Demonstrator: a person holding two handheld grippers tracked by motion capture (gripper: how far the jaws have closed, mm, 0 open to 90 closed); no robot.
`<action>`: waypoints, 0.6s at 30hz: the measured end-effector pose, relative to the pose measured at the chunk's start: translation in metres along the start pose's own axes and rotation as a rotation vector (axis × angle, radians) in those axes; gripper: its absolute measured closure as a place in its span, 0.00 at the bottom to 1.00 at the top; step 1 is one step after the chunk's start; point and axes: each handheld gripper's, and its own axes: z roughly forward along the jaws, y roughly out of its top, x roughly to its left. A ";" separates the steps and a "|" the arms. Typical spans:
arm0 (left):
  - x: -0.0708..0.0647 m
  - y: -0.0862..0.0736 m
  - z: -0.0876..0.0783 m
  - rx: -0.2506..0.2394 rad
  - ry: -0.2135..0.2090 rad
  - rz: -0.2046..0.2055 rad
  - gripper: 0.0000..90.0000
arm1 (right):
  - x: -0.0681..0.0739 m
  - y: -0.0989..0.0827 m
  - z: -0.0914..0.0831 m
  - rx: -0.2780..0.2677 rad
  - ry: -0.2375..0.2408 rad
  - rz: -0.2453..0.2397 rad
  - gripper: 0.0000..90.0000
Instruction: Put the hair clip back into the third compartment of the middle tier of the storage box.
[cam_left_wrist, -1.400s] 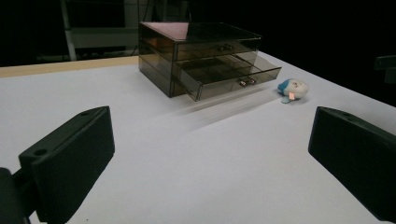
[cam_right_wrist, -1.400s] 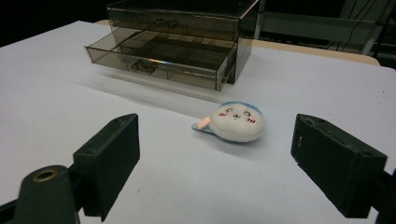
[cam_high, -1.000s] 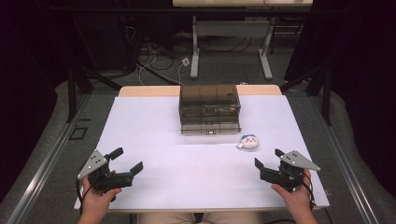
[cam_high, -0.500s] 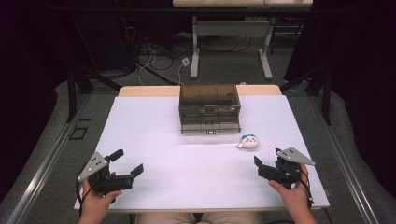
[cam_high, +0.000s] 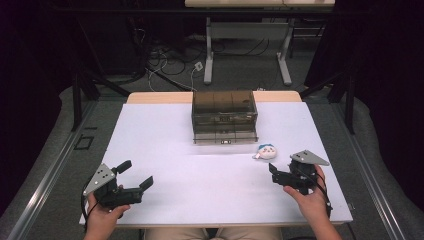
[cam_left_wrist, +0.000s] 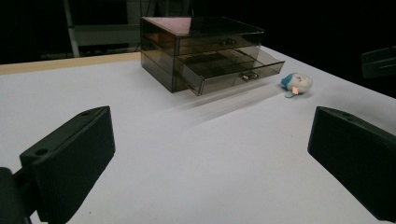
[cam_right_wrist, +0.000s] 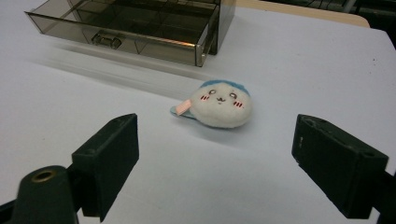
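Right gripper: the right gripper (cam_high: 281, 175) hangs low near the table's right edge, jaws spread wide with nothing between them, nosed toward the plush toy (cam_right_wrist: 223, 104).
Left gripper: the left gripper (cam_high: 135, 176) waits near the front-left corner of the table (cam_high: 165, 145), jaws just as wide and empty, well apart from everything.
Toy: small, round, white face under a blue cap, with a pink tag at one side; it lies on the bare table just off the front-right corner of the drawer box (cam_high: 224, 116), apart from it.
Drawer box: smoky clear plastic, standing toward the far edge at mid-table, with its lower drawer (cam_left_wrist: 233, 68) pulled out toward the person and showing divided compartments that look empty, though the tinted plastic makes that hard to swear to.
Step in hand: I'd call this the approach for picking up the toy, probably bound for that open drawer.
Doing it well: bring the right jaws straight in so the toy sits centred between them, come down until the tips nearly brush the table, then close across the plump middle rather than the tag or the cap's edge.
Watch for: it's soft and light, so one jaw landing first could nudge it away; squeeze gently.
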 end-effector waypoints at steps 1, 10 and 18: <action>0.000 0.000 0.000 0.003 0.000 -0.009 0.01 | 0.000 0.001 0.001 0.007 -0.002 0.001 0.16; 0.000 0.000 0.001 0.004 0.009 0.002 0.01 | 0.000 0.005 0.011 0.052 -0.024 -0.052 0.13; 0.001 -0.001 0.001 0.007 0.007 -0.003 0.01 | -0.004 0.013 0.017 0.080 -0.039 -0.048 0.08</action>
